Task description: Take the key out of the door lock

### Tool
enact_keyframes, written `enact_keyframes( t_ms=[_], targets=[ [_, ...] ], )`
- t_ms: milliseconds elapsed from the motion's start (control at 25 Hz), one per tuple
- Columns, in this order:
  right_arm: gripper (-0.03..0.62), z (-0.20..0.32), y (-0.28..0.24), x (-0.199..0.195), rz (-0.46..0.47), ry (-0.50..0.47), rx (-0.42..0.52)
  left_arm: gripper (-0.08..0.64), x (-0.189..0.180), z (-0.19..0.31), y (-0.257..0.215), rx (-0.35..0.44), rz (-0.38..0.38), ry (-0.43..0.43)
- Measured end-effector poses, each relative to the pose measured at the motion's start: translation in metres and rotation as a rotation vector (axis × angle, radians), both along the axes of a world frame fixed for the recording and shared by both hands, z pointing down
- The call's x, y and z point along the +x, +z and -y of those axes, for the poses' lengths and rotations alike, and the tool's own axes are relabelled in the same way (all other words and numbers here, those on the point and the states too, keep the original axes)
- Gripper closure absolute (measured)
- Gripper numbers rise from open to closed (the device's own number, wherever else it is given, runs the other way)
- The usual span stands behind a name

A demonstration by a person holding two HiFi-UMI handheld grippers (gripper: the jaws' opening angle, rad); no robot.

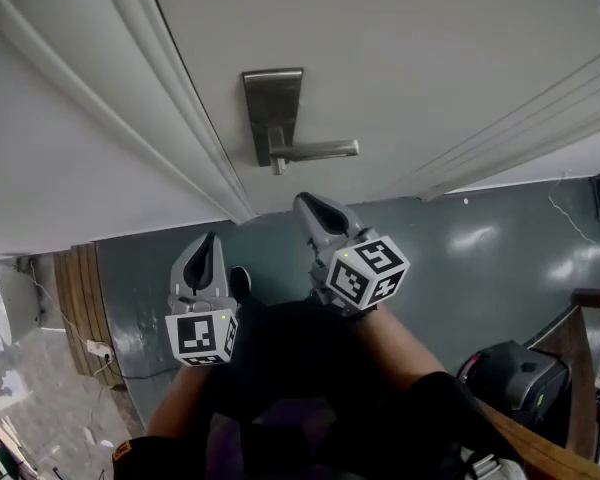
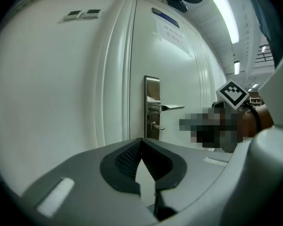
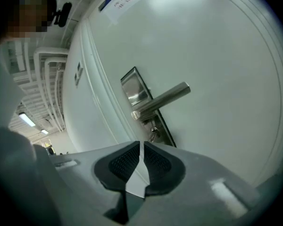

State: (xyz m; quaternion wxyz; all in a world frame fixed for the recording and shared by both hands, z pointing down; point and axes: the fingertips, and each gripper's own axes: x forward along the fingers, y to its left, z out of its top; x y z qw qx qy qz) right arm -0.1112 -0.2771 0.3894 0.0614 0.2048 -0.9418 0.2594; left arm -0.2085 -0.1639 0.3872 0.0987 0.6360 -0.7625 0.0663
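A small key [image 3: 153, 134] sticks out of the lock in the steel plate [image 3: 137, 94] on the white door, just under the lever handle [image 3: 162, 99]. In the head view the key [image 1: 278, 166] shows below the handle [image 1: 315, 150]. My right gripper [image 1: 306, 201] points at the door a short way below the key; a thin slit runs between its pads and nothing is in it. My left gripper [image 1: 210, 239] hangs lower and to the left, near the door frame, shut and empty. From the left gripper view the key [image 2: 156, 126] sits straight ahead, beyond the closed tips of that gripper [image 2: 141, 141].
The white door frame [image 1: 180, 118] runs diagonally left of the lock. Below is a dark grey floor [image 1: 480, 248]. Wooden boards [image 1: 75, 288] and a power strip [image 1: 100, 350] lie at the left, a black bag [image 1: 510, 378] and a wooden rail [image 1: 590, 348] at the right.
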Motion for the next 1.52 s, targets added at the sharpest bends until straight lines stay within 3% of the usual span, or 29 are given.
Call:
enact_keyframes(
  t_ms=[200, 360, 600, 1080, 1160, 1200, 1520],
  targets=[
    [0.548, 0.014, 0.01, -0.018, 0.032, 0.161, -0.128, 0.543, -0.04, 0.022, -0.004, 0.007, 0.004, 0.147],
    [0.52, 0.022, 0.021, -0.024, 0.129, 0.271, -0.281, 0.543, -0.057, 0.033, 0.0, 0.006, -0.004, 0.254],
    [0.482, 0.022, 0.033, -0.034, 0.265, 0.32, -0.46, 0.543, -0.06, 0.04, 0.01, -0.01, -0.003, 0.342],
    [0.48, 0.045, 0.031, -0.057, 0.492, 0.242, -0.616, 0.543, -0.055, 0.047, 0.02, -0.06, 0.03, 0.337],
    [0.509, 0.049, 0.029, -0.058, 0.52, 0.243, -0.633, 0.543, -0.053, 0.047, 0.021, -0.063, 0.037, 0.339],
    [0.562, 0.05, 0.029, -0.059, 0.533, 0.245, -0.644, 0.543, -0.053, 0.047, 0.021, -0.065, 0.038, 0.337],
    [0.575, 0.049, 0.032, -0.057, 0.584, 0.268, -0.7, 0.543, -0.049, 0.043, 0.025, -0.082, 0.008, 0.31]
  ],
)
